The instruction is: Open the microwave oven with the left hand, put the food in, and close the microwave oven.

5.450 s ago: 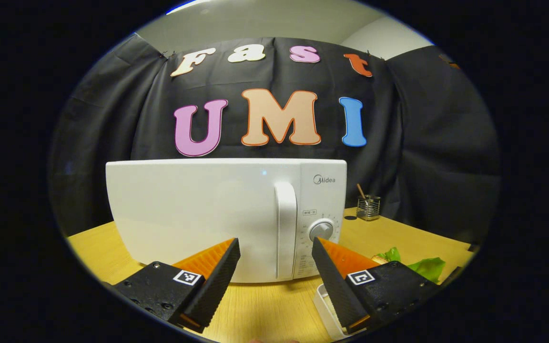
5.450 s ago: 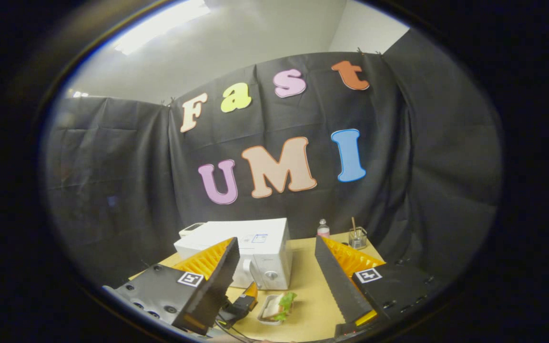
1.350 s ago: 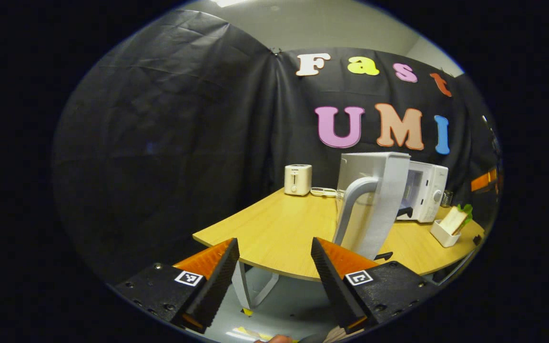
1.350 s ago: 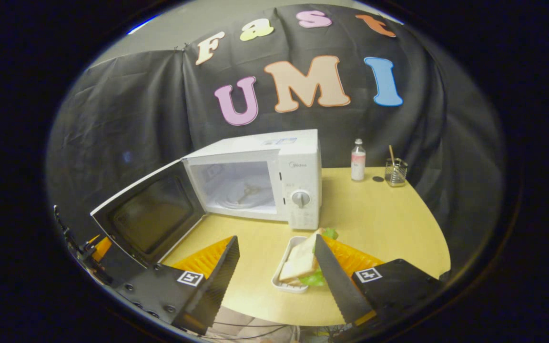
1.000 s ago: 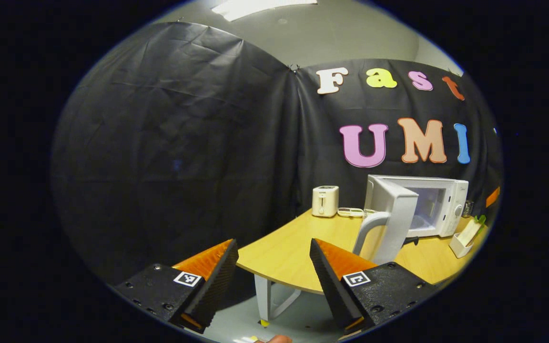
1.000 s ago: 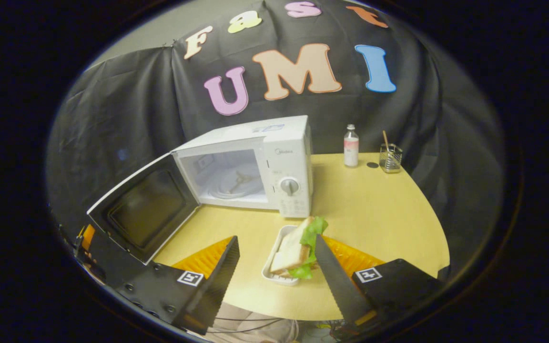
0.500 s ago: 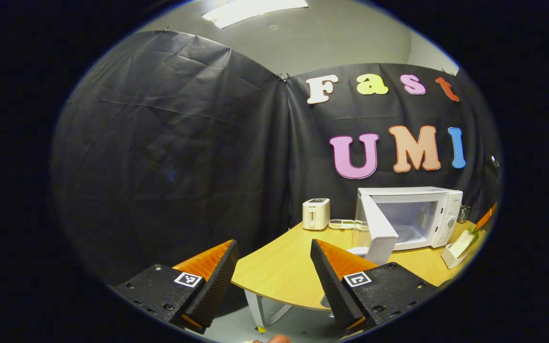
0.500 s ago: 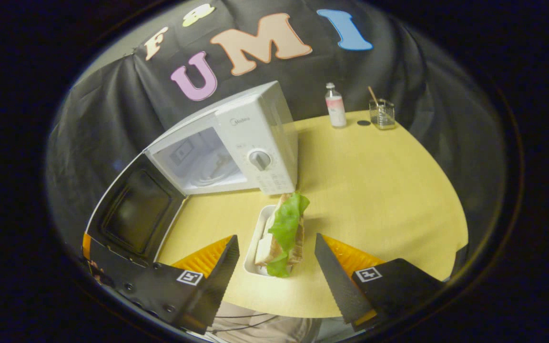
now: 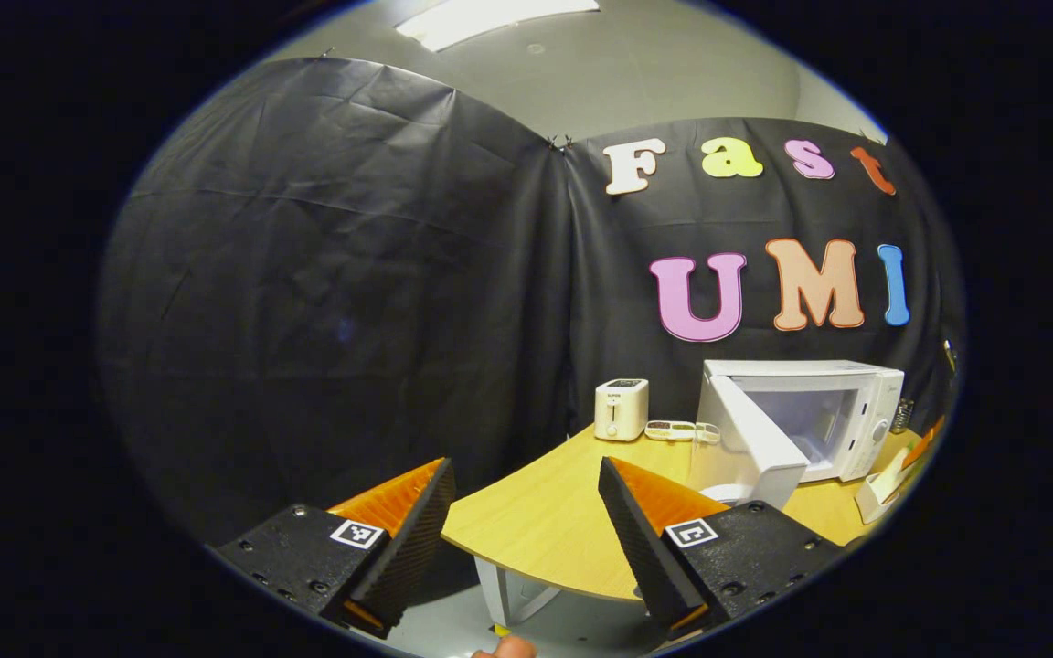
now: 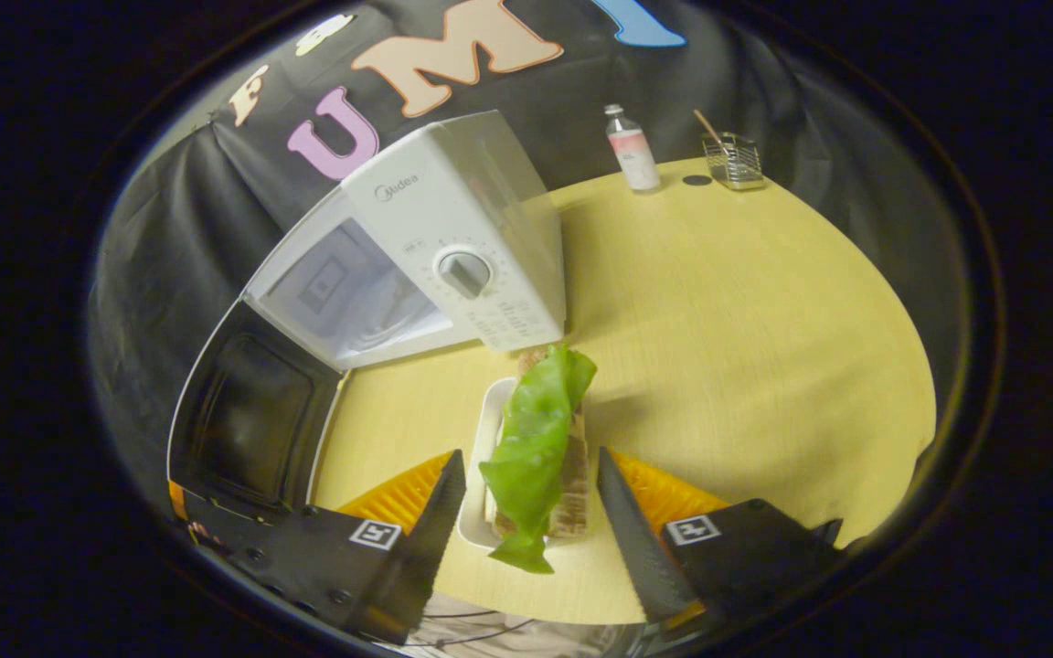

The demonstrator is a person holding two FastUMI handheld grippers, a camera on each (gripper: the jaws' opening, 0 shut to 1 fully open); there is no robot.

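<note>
The white microwave (image 10: 453,247) stands on the yellow table (image 10: 728,302) with its door (image 10: 248,416) swung wide to the left and its cavity bare. In front of it a sandwich with green lettuce (image 10: 536,439) stands on edge in a small white tray (image 10: 476,475). My right gripper (image 10: 526,530) hovers open just above it, one finger on each side, not touching. In the left gripper view my left gripper (image 9: 522,525) is open and holds nothing, back off the table's near-left edge; the microwave (image 9: 842,416) with its open door (image 9: 746,443) is far to the right.
A small bottle (image 10: 632,137) and a wire holder with a stick (image 10: 732,151) stand at the table's far side. A white toaster (image 9: 620,409) and a flat white device (image 9: 673,428) sit on the table's back left. The table leg (image 9: 504,594) and grey floor lie below my left gripper.
The door was pulled open since 5.5 s ago, and my left gripper then let go and drew back off the table. My right gripper dropped down over the sandwich, which now lies between its fingers.
</note>
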